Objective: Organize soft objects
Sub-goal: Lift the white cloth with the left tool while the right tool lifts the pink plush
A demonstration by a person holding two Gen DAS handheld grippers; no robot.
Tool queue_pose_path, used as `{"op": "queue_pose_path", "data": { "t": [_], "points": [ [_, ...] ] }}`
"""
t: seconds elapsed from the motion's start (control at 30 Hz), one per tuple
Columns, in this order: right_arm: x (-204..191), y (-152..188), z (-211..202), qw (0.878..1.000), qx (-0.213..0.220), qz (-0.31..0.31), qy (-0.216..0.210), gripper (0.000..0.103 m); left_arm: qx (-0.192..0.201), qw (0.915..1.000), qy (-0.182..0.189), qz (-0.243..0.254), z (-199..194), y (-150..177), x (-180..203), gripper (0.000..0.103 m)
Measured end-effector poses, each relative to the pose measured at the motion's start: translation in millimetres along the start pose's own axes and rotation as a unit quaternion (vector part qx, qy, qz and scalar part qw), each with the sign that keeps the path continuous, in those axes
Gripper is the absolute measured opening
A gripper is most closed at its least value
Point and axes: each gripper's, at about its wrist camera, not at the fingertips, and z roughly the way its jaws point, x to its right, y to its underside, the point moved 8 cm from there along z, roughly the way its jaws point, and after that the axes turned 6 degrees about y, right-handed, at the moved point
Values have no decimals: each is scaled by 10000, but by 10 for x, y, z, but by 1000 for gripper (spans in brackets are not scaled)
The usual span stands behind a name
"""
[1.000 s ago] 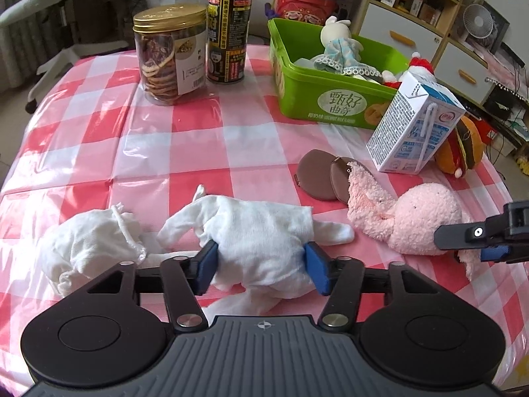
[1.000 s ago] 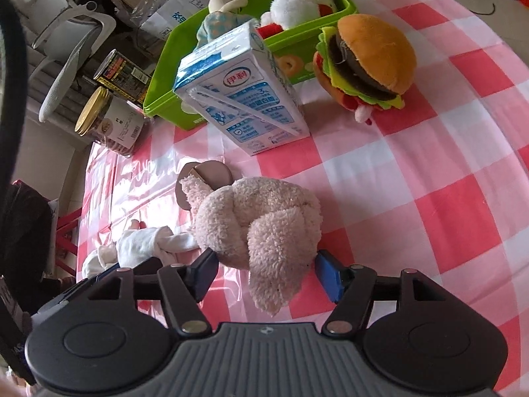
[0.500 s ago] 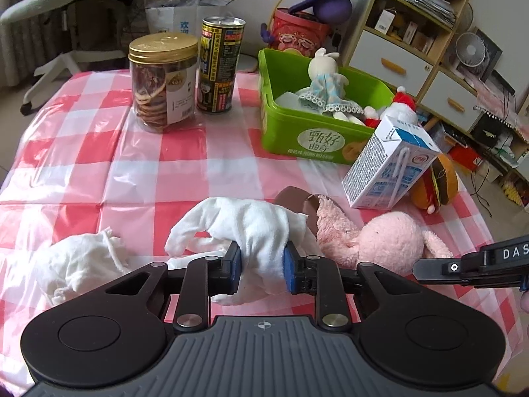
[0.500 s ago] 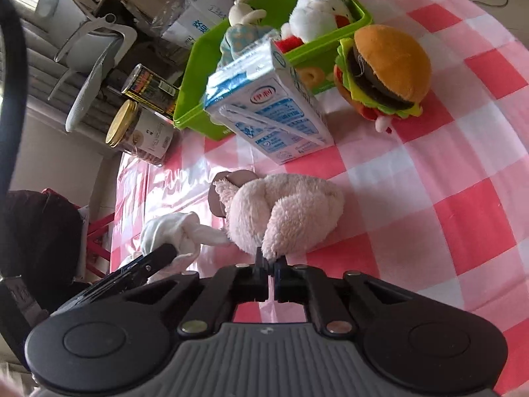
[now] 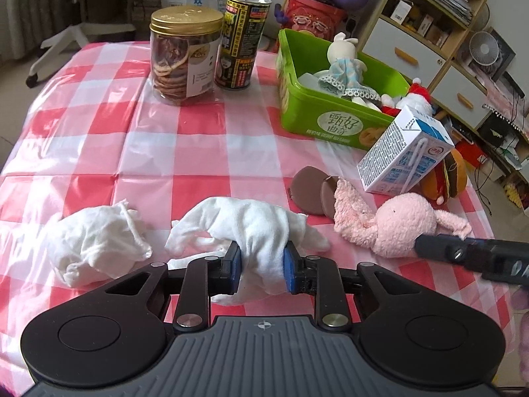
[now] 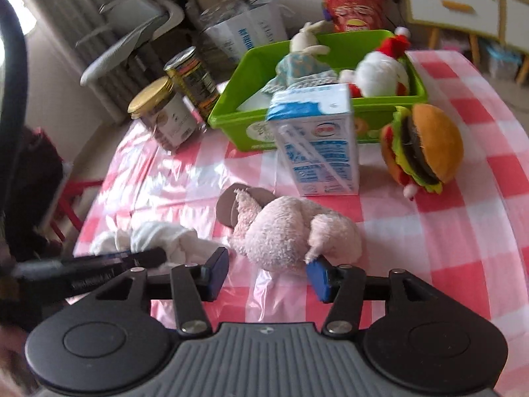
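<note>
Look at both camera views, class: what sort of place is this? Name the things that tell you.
Most likely a room in a home, not a lab: a table with a pink checked plastic cloth, a wooden shelf unit with drawers, a small desk fan, and an office chair behind.

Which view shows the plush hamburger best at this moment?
The right wrist view: the plush hamburger is fully visible on the tablecloth, right of the milk carton, though slightly blurred. In the left wrist view only a sliver shows, mostly hidden behind the carton.
</note>
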Motion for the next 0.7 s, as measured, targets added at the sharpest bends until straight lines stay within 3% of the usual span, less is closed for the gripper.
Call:
{"op": "queue_pose_path", "data": {
  "t": [0.1, 0.17, 0.37, 0.6, 0.7],
  "points": [
    [-84, 33, 55, 9991, 0, -380, 188, 37, -1, 10000, 10, -19, -7, -4, -1, 25],
    [-113, 45, 77, 9980, 30, -542, 315, 50, -35, 10000, 7, -25, -5, 1, 1, 25],
    [-180, 54, 198, 9972, 48, -552, 506, 63, -96, 10000, 1, 0, 20, 14, 11, 25],
    [-131, 80, 379, 9958, -160, -415, 800, 63, -150, 9999, -29, -10, 52, 11, -7, 25],
    [-48, 54, 406, 9970, -253, -138, 717, 62, -159, 9999, -3, -50, 60, 6, -12, 25]
  ]
}}
